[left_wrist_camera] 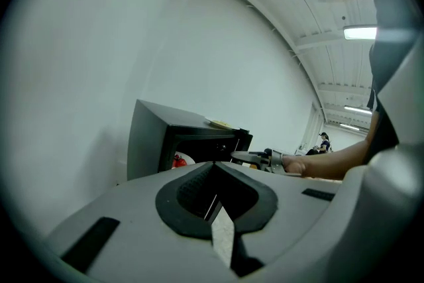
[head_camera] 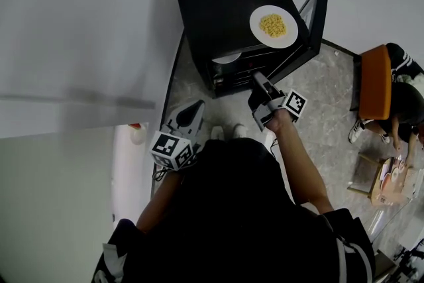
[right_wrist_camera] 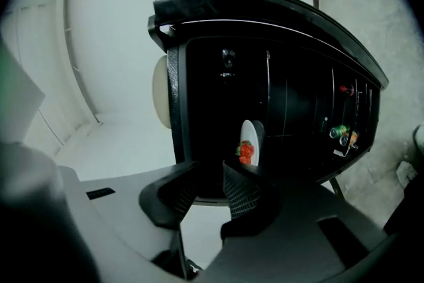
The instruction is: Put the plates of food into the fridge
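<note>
A black mini fridge (head_camera: 222, 6) stands by the wall with its door (head_camera: 310, 22) swung open to the right. On its top sits a white plate of yellow food (head_camera: 273, 26). Inside, on a shelf, lies a white plate (head_camera: 226, 57); the right gripper view shows it as a plate with red food (right_wrist_camera: 247, 148). My right gripper (head_camera: 258, 79) hovers just in front of the fridge opening, open with nothing between its fingers (right_wrist_camera: 242, 194). My left gripper (head_camera: 197, 106) hangs back lower left, shut and empty (left_wrist_camera: 213, 169). Its view shows the fridge (left_wrist_camera: 149, 139) and the right gripper (left_wrist_camera: 255, 157).
Cans (right_wrist_camera: 341, 132) sit in the door's shelf. An orange chair (head_camera: 374, 79) and a crouching person (head_camera: 404, 103) are on the stone floor at the right, beside a low stand with dishes (head_camera: 391, 175). A white wall runs along the left.
</note>
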Tool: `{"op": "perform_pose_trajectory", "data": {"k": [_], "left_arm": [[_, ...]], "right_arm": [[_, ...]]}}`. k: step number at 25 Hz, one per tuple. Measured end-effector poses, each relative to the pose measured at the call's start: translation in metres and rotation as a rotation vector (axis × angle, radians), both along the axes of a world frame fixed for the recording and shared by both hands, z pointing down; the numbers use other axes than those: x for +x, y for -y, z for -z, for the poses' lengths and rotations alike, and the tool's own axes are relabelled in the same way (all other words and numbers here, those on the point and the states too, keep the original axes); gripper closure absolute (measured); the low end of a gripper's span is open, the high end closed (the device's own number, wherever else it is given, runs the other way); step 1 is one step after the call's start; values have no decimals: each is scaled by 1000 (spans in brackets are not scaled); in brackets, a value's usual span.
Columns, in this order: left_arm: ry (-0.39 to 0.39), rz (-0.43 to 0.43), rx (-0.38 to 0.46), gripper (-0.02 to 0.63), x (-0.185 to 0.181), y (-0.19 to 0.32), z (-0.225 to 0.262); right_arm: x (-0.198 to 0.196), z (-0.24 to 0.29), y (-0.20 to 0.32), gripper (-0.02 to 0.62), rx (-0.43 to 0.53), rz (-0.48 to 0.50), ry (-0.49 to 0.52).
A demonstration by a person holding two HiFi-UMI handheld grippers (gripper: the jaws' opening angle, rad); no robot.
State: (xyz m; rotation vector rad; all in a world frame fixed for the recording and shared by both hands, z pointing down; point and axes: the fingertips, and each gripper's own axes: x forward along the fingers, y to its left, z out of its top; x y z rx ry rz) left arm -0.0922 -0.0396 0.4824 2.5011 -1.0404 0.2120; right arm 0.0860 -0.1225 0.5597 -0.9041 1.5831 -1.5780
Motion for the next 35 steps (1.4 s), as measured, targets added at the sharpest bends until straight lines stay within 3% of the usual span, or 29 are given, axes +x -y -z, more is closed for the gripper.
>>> {"op": "perform_pose_trajectory", "data": {"k": [18, 24, 35], "left_arm": [[15, -52, 12, 583, 22, -2, 0], [22, -47, -1, 583, 31, 7, 1], [19, -29, 2, 583, 29, 5, -1]], "right_arm": [[64, 70, 18, 497, 92, -158, 96], [87, 85, 50, 497, 106, -165, 59], [83, 91, 65, 498, 121, -133, 8]]}}
